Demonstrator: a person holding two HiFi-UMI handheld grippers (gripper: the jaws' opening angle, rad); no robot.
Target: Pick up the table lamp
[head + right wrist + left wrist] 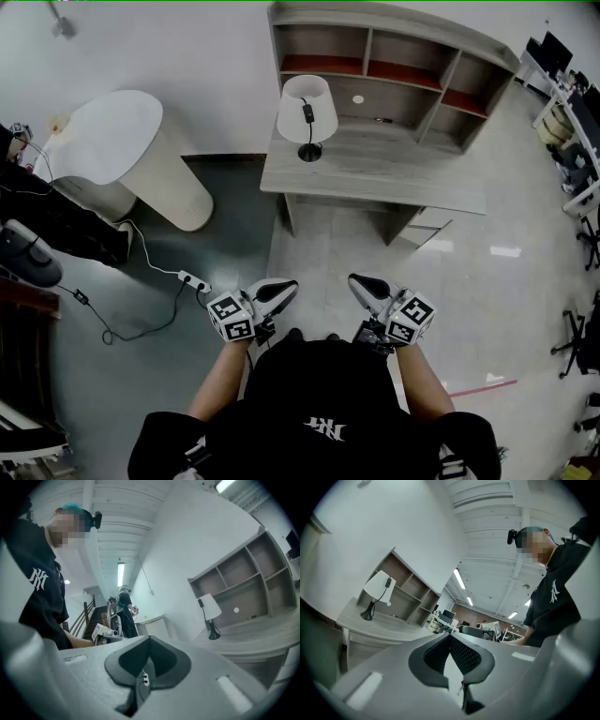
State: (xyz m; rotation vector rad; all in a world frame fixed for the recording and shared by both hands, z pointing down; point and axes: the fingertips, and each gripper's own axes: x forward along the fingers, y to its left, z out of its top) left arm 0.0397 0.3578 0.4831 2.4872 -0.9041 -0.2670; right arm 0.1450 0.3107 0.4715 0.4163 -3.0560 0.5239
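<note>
Pale, glossy floor (487, 281) spreads out below me, and ahead a grey wooden desk (375, 178) stands against the white wall with a shelf unit (394, 56) along its back. The table lamp (307, 114) stands upright at the desk's left end: white shade, thin stem, dark round base, and a black cord running down across the shade. I hold my left gripper (279, 291) and my right gripper (364, 286) side by side in front of my chest. Both are level and aimed toward the desk, well apart from the lamp. Each gripper's own view shows its dark pads meeting at the tip, so both pairs of jaws are pressed together with nothing between them. In those views the lamp sits far off on the desk, to one side of the jaws. Left of the desk stands a white rounded pedestal (131, 150). A white power strip (194, 279) with a black cable lies on the darker floor, near my left gripper. Office chairs (577, 337) crowd the right edge.
</note>
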